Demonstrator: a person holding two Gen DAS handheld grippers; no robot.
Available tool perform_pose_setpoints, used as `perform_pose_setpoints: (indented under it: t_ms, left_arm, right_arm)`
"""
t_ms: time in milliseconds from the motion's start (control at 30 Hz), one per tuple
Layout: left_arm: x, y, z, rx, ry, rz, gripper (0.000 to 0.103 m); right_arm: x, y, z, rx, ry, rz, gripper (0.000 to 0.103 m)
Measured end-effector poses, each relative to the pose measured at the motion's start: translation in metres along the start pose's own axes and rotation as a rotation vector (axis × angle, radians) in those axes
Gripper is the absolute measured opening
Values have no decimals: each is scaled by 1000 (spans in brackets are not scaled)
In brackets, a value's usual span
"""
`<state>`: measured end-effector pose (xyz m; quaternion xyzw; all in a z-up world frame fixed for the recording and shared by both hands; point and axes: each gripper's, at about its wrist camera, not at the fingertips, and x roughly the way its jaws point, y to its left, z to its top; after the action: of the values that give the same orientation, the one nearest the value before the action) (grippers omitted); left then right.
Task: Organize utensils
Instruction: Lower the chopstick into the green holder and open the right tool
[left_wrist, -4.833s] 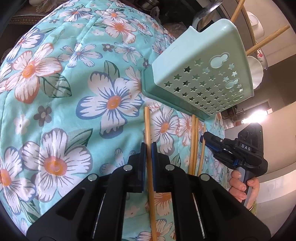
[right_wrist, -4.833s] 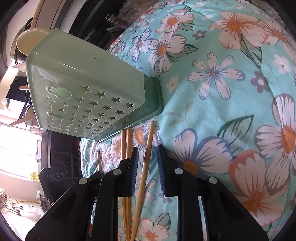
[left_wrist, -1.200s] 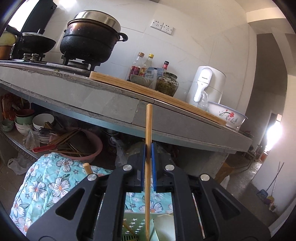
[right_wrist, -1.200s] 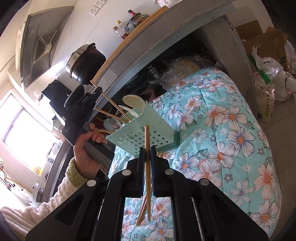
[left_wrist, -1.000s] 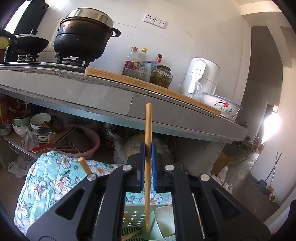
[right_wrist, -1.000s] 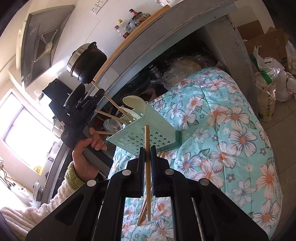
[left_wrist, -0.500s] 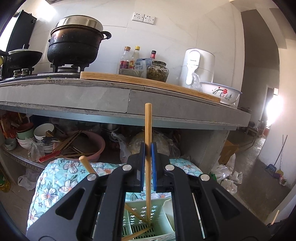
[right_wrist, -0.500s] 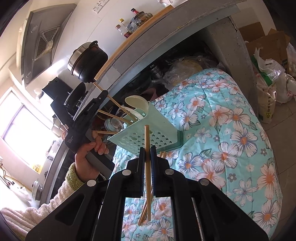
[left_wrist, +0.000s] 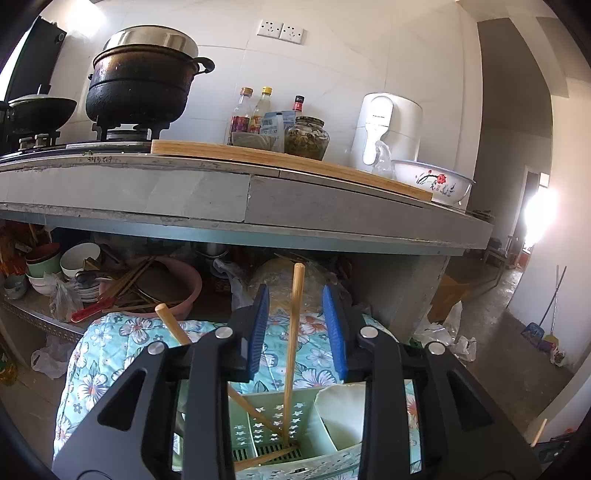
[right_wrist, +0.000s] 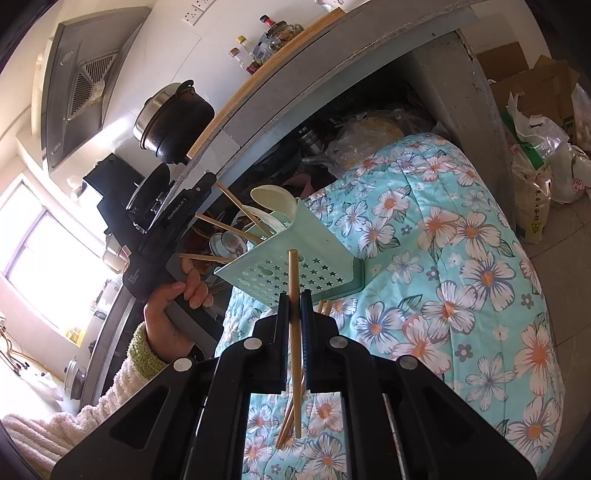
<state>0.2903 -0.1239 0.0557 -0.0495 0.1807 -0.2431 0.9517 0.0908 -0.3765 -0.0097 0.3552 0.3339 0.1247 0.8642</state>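
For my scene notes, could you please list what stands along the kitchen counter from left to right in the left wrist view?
Wok → black pot → sauce bottles → glass jar → white appliance → floral bowl.

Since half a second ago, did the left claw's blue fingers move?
Yes. The left claw opened: its blue fingers spread away from the wooden chopstick, which now stands loose in the mint-green plastic utensil holder.
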Motion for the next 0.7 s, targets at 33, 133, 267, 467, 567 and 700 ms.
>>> perform_pose_setpoints:
  t_ms: [33, 133, 267, 467, 567, 700]
  left_arm:
    - [-1, 1, 0, -4, -3, -2, 32]
    - [-6, 1, 3, -11, -12, -2, 37]
    - [-19, 1, 8, -16, -25, -13, 44]
    - [-49, -2, 4, 16, -17, -50, 53]
    - [-66, 1, -6, 21, 6, -67, 56]
    - [-86, 10, -25, 18, 60, -74, 57]
  right_arm:
    - [0, 0, 0, -1, -1, 0, 7]
    - [0, 1, 0, -3, -2, -2, 7]
    - [-2, 1, 0, -5, -9, -8, 7]
    - [-4, 0, 1, -3, -21, -16, 7]
    - [-6, -1, 2, 2, -27, -18, 6]
    - [-8, 2, 3, -6, -35, -21, 7]
